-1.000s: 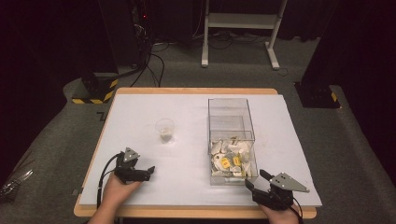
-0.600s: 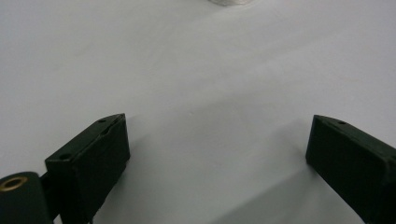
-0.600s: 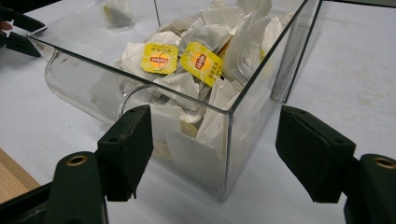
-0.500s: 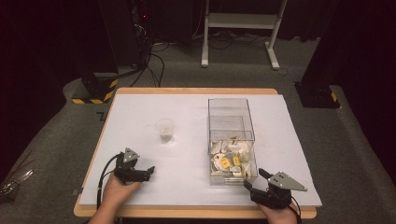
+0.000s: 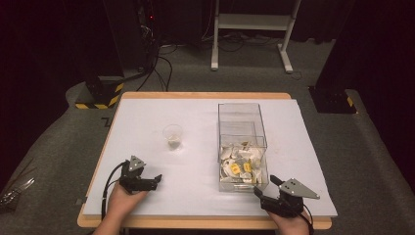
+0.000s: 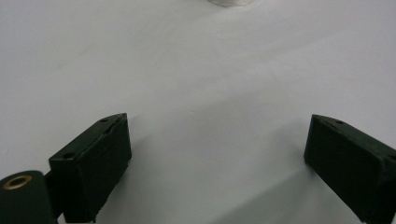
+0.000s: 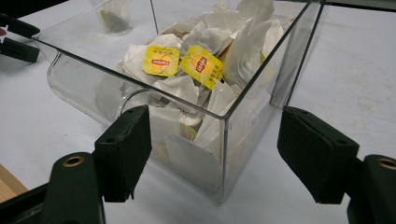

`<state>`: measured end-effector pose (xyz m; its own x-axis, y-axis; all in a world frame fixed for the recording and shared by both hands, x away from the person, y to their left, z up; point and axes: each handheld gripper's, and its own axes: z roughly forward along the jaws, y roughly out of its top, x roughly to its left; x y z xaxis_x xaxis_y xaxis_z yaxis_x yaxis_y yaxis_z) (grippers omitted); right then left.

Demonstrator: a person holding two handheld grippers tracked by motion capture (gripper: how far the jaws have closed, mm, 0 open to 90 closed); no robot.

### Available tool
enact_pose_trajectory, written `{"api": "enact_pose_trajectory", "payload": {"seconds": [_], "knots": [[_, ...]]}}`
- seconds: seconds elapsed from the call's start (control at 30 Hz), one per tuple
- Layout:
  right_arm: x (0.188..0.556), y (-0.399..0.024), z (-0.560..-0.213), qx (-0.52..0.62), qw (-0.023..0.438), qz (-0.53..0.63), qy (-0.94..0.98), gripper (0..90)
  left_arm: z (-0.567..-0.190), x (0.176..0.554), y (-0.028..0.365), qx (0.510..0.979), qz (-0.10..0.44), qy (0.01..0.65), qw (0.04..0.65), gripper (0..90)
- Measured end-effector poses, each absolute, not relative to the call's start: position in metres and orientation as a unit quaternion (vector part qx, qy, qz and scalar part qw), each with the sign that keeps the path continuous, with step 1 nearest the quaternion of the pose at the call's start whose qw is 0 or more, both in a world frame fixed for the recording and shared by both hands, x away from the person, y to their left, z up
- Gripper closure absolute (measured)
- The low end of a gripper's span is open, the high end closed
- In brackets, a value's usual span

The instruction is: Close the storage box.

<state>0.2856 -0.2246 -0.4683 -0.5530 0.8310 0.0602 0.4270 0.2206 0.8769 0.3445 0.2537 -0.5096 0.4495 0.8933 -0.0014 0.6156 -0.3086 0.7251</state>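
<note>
Right gripper view: right hand-held gripper [image 7: 212, 154] jaws just been opening, nothing between them, clear box [image 7: 243, 100] of tea bags [image 7: 201, 60] directly ahead; its long axis runs away. Left hand-held gripper [image 5: 155, 178] open, well apart.

My view: box [image 5: 242, 128] right of cup [image 5: 172, 135] on table [image 5: 147, 110]; tea bags [image 5: 237, 164] in box's near end, before my right gripper [image 5: 265, 197].

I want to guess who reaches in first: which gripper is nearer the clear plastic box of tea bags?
Right. The right gripper sits just before the clear plastic box of tea bags; the left gripper rests farther off, across bare table.
</note>
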Motion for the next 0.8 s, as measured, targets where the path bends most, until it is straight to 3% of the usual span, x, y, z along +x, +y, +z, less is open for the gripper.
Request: {"api": "enact_pose_trajectory", "payload": {"seconds": [0.8], "knots": [[0.303, -0.22, -0.467, 0.423, 0.226, 0.467, 0.743, 25.9, -0.509, 0.344, 0.253, 0.783, 0.21, 0.483, 0.333, 8.3]]}}
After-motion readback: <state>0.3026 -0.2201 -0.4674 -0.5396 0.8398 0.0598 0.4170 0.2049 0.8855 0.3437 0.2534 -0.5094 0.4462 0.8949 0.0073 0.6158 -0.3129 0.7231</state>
